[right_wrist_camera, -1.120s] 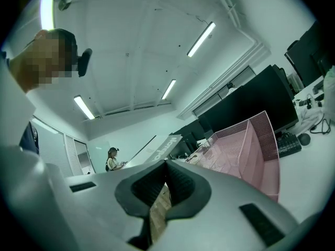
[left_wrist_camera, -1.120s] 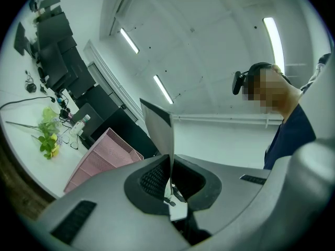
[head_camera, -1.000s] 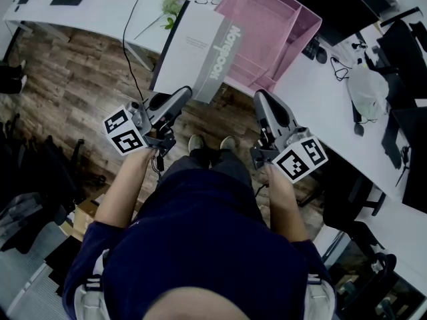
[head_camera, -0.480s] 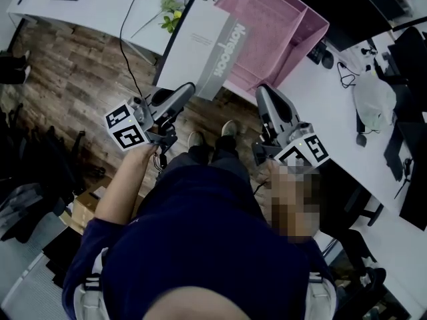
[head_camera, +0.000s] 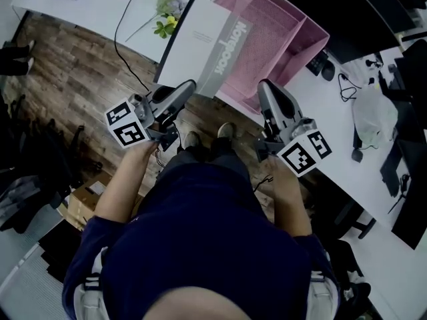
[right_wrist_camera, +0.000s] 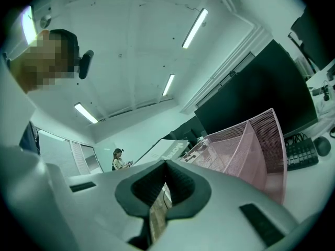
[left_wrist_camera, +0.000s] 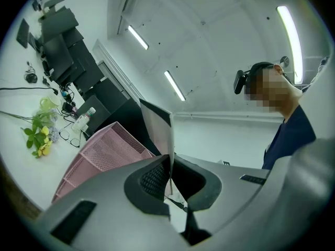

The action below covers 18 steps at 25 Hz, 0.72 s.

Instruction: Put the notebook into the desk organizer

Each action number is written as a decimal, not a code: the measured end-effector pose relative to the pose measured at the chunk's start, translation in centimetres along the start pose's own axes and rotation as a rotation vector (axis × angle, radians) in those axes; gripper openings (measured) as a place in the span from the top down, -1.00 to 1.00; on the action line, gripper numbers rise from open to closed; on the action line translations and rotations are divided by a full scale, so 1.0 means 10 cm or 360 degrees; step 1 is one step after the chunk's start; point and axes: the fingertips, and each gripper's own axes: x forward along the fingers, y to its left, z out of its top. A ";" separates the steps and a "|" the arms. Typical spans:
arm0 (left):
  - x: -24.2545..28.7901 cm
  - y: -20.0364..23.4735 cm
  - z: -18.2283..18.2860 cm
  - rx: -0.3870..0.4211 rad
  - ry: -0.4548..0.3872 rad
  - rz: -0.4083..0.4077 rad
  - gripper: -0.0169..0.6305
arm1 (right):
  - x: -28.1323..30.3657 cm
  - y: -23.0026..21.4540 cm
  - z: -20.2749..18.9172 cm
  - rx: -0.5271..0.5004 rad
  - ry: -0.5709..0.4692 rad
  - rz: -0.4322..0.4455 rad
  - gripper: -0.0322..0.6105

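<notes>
My left gripper point(head_camera: 187, 87): clamped on the lower edge of the notebook; in the left gripper view the thin cover runs straight down between my two pads, which press on it from both sides.
Notebook point(head_camera: 200, 42): held up off the desk, white cover with a grey band along one side; in the head view its far side overlaps the near left edge of the desk organizer. I cannot tell whether the two touch.
Desk organizer point(head_camera: 267, 42): pink mesh, on the white desk point(head_camera: 100, 12), open compartments facing me, just ahead of both grippers.
My right gripper point(right_wrist_camera: 165, 166): pads pressed together with nothing between them, hanging beside the organizer's near right corner.
Flowers point(head_camera: 163, 24): on the desk just left of the notebook.
Keyboard point(right_wrist_camera: 301, 153): behind the organizer, in front of a dark monitor point(right_wrist_camera: 261, 88).
</notes>
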 end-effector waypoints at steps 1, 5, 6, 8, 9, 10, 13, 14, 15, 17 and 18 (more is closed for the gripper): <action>0.05 0.02 0.00 0.0000 -0.0001 0.0002 0.84 | 0.01 -0.05 0.03 0.0001 0.0003 0.0006 0.89; 0.21 0.08 -0.01 -0.0005 -0.0008 0.0015 0.84 | 0.06 -0.19 0.11 0.0006 0.0018 0.0025 0.89; 0.24 0.10 -0.01 -0.0010 -0.0011 0.0022 0.84 | 0.07 -0.22 0.12 0.0007 0.0023 0.0029 0.89; 0.28 0.14 -0.02 -0.0024 -0.0020 0.0035 0.84 | 0.09 -0.27 0.15 0.0011 0.0033 0.0035 0.89; 0.29 0.16 -0.02 -0.0031 -0.0025 0.0041 0.84 | 0.09 -0.30 0.16 0.0013 0.0037 0.0036 0.89; 0.31 0.18 -0.03 -0.0038 -0.0029 0.0046 0.84 | 0.09 -0.32 0.16 0.0016 0.0041 0.0036 0.89; 0.32 0.22 -0.07 -0.0058 -0.0034 0.0062 0.84 | 0.10 -0.37 0.16 0.0026 0.0051 0.0039 0.89; 0.32 0.24 -0.09 -0.0068 -0.0035 0.0068 0.84 | 0.11 -0.38 0.15 0.0029 0.0055 0.0041 0.89; 0.32 0.26 -0.11 -0.0079 -0.0035 0.0075 0.84 | 0.11 -0.40 0.15 0.0033 0.0059 0.0042 0.89; 0.32 0.31 -0.17 -0.0102 -0.0032 0.0091 0.84 | 0.11 -0.43 0.15 0.0041 0.0068 0.0044 0.89; 0.31 0.33 -0.20 -0.0113 -0.0030 0.0100 0.84 | 0.12 -0.43 0.14 0.0044 0.0072 0.0044 0.89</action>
